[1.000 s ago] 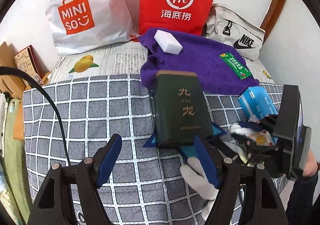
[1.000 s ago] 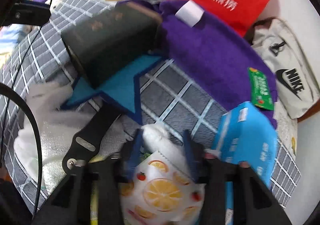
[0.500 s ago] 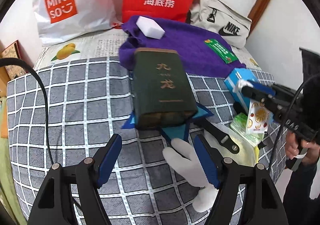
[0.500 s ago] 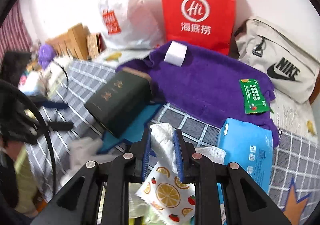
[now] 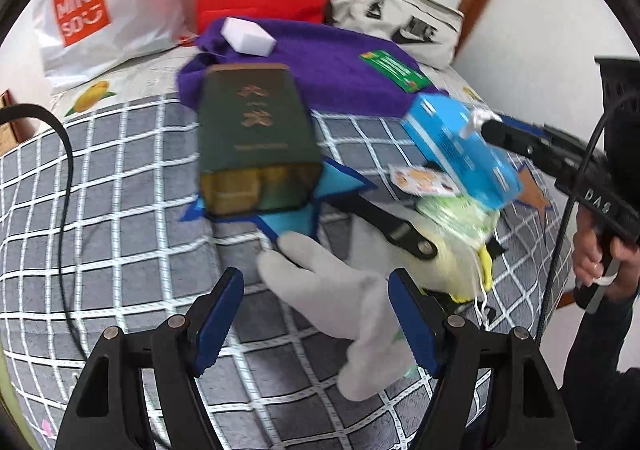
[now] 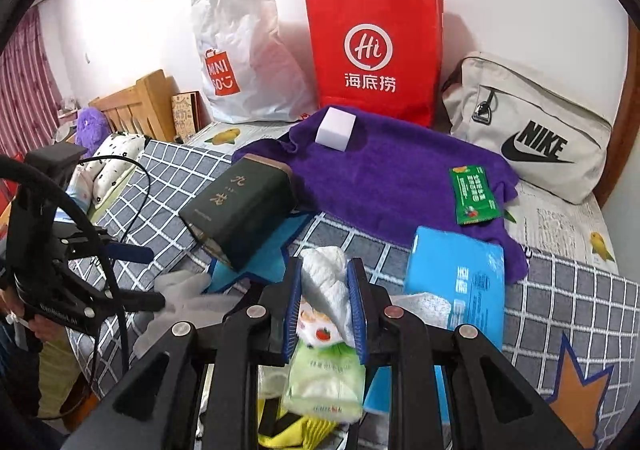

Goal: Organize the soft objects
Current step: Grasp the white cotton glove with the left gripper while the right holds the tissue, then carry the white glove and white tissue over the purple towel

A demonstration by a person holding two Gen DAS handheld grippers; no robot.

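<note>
Tissue wad (image 6: 328,282) is pinched between blue pads of right gripper (image 6: 325,304), jaws narrowed onto it, crumpled top protruding beyond fingertips. Fruit-print packet (image 6: 316,326) and green packet (image 6: 326,378) are seen just beneath. White glove (image 5: 332,290) is framed between wide-spread fingers of left gripper (image 5: 316,322), nearer right pad; contact cannot be told. Glove lies on checked bedspread (image 5: 120,178), near side of dark green box (image 5: 256,138).
</note>
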